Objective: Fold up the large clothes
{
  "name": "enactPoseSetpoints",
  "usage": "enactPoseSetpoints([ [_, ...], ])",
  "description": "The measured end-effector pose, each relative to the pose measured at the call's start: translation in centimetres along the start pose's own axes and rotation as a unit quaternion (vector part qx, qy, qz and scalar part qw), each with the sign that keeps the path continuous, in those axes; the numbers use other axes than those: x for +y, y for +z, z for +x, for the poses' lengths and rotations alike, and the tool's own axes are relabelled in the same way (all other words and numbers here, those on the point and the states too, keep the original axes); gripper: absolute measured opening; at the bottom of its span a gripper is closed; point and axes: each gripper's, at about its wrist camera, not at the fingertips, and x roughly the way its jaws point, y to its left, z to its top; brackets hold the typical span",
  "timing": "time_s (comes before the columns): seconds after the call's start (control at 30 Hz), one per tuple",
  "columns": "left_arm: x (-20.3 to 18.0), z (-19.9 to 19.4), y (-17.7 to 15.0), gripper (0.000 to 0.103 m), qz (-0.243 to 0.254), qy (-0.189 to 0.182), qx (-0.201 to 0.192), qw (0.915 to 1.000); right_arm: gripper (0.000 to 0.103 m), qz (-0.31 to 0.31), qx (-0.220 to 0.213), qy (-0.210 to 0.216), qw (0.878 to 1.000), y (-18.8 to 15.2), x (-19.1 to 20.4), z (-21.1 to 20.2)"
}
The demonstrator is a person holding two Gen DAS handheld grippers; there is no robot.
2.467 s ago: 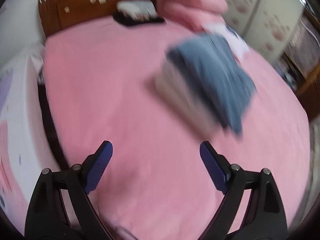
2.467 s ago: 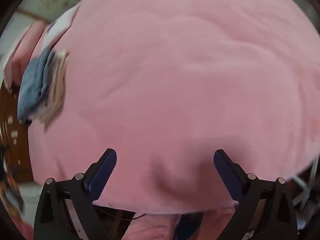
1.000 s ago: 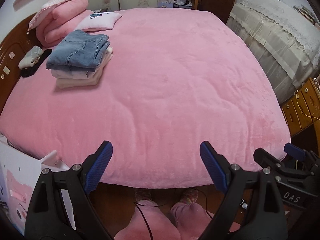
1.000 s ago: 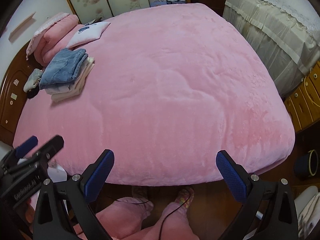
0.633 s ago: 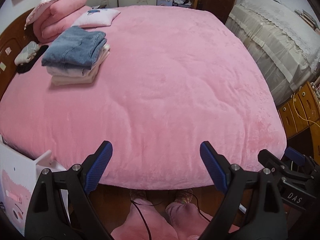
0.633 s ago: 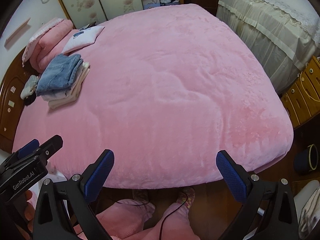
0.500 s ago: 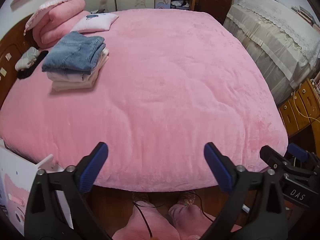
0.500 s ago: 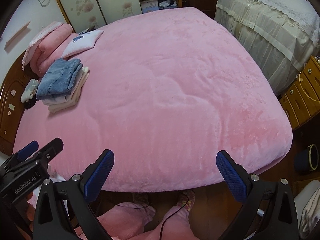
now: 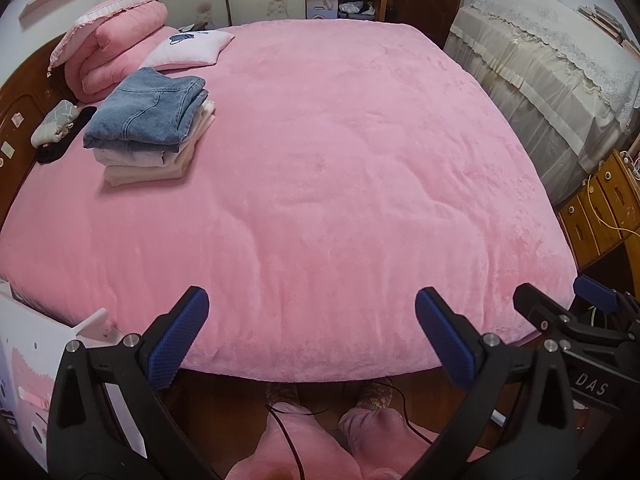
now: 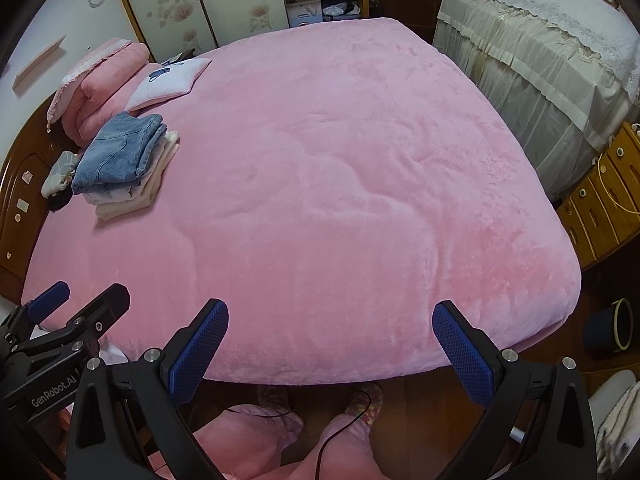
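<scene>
Both grippers hang over the near edge of the bed (image 9: 360, 160), angled down, with nothing between their pads: the left gripper (image 9: 312, 336) has its jaws opening toward full spread, and the right gripper (image 10: 330, 346) stands wide and empty. Folded clothes sit in one stack (image 9: 150, 136) at the far left of the bed, near the headboard (image 9: 16, 128) and just beside the rolled pink quilt (image 9: 108, 56), folded jeans (image 10: 118, 154) on top of paler garments. From either tool the stack lies up and to the left, well apart; the left gripper is judged the nearer. Its long axis runs toward the far left corner. No unfolded garment is visible on the spread, and no container holding clothes is in view; a dark bin (image 10: 608, 328) stands on the floor at right, contents not visible.
</scene>
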Motion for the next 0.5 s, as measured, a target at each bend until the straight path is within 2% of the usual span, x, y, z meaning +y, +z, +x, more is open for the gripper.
enactPoseSetpoints([
  [0.5,-0.84,0.19,-0.37,0.102,0.006,0.001,-0.001,1.0,0.103,-0.003,0.003,0.002,1.0,0.0,-0.64,-0.42],
])
